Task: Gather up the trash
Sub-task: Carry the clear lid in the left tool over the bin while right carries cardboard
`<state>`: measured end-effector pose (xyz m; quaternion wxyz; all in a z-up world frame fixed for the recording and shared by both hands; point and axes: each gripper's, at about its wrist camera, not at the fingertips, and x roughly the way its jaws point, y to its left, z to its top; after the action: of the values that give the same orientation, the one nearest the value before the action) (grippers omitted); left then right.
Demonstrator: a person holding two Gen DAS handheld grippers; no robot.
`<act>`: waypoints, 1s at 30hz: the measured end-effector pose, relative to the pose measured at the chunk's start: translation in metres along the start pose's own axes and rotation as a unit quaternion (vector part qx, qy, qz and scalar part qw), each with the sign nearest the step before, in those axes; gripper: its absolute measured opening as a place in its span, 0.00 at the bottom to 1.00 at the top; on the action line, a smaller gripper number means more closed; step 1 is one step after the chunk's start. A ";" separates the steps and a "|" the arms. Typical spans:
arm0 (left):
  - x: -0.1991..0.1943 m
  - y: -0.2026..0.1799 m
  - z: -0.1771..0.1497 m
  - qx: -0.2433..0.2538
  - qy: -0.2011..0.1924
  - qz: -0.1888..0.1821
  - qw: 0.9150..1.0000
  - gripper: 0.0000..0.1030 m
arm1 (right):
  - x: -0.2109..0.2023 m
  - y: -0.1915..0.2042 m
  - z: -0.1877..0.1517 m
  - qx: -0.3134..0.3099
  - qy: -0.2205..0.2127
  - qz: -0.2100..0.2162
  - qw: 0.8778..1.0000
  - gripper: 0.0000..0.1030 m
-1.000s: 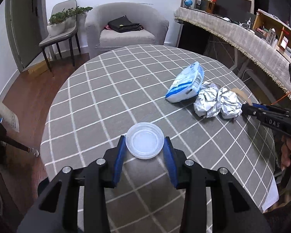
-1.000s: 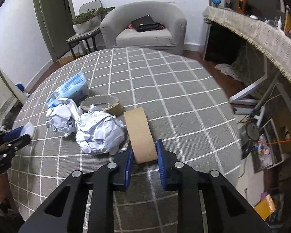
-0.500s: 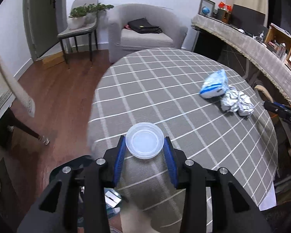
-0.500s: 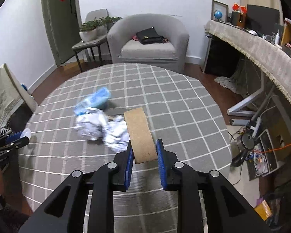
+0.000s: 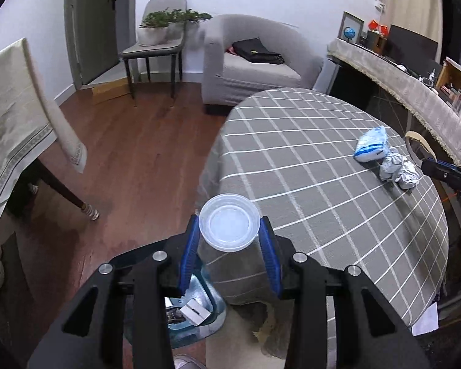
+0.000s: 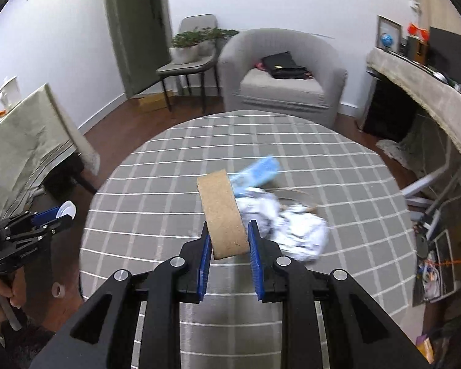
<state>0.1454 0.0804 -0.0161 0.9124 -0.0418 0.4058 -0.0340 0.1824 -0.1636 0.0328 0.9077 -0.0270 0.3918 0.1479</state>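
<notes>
My left gripper (image 5: 229, 234) is shut on a clear plastic lid (image 5: 229, 226), held beyond the left edge of the round grey checked table (image 5: 307, 166) and over a glassy bin (image 5: 196, 307) on the floor. My right gripper (image 6: 229, 240) is shut on a brown cardboard tape roll (image 6: 224, 213), lifted above the table (image 6: 169, 215). On the cloth lie a blue and white wrapper (image 5: 371, 147) and two crumpled foil balls (image 5: 399, 170); the right wrist view shows the wrapper (image 6: 255, 172) and foil (image 6: 295, 230) blurred. The left gripper (image 6: 55, 220) with its lid shows at the left there.
A grey armchair (image 5: 255, 70) with a black bag stands behind the table, beside a chair holding a potted plant (image 5: 156, 30). A cloth-draped table (image 5: 12, 117) is at the left over wooden floor. A long covered counter (image 5: 415, 92) runs along the right. A cardboard ring (image 6: 292, 193) lies by the foil.
Both grippers moved left and a little up with their loads. The lid went from above the table to past its left edge, over the bin. The tape roll rose off the cloth.
</notes>
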 end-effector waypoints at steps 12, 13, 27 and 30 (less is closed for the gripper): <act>-0.009 0.062 -0.026 -0.048 0.018 0.029 0.998 0.40 | 0.020 0.086 0.011 -0.062 0.010 0.061 0.996 0.22; -0.006 0.068 -0.032 -0.057 0.026 0.030 0.998 0.40 | 0.021 0.094 0.011 -0.067 0.011 0.066 0.996 0.22; 0.027 0.132 -0.071 -0.103 0.093 0.057 0.989 0.40 | 0.042 0.185 0.011 -0.126 0.033 0.133 0.982 0.22; 0.032 0.144 -0.080 -0.114 0.106 0.056 0.986 0.40 | 0.049 0.200 0.009 -0.137 0.043 0.141 0.980 0.22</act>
<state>0.1115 0.2165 -0.1075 0.8537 -0.1189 0.5035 0.0598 0.1622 0.0412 0.0169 0.8480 -0.1017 0.4061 0.3251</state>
